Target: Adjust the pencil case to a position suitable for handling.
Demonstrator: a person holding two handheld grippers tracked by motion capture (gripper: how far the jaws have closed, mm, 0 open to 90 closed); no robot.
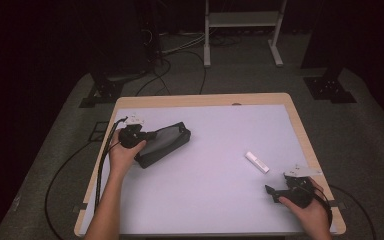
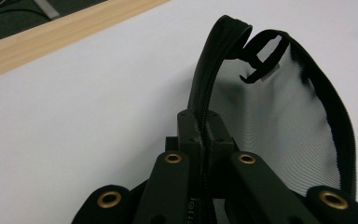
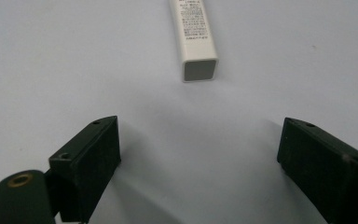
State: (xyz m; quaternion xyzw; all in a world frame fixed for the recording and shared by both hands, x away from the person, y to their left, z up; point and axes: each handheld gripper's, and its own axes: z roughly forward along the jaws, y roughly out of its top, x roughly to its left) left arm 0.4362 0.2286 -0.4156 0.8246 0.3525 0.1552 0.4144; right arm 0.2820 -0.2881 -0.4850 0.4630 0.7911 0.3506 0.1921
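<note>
On the tabletop [image 1: 205, 165], the left gripper [image 2: 204, 140] pinches the open pouch [image 1: 161, 142] rim while the right gripper [image 3: 198, 154], fingers spread, likely next closes on the white tube [image 3: 193, 35].

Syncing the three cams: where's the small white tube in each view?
High view: white tube lies right of centre on the white table surface, ahead of the right gripper.
Left gripper view: I can't place it here; the black mesh pouch is what's clamped.
Right gripper view: top centre, beyond the open jaws.
Shared landmark: the white table surface.
</note>
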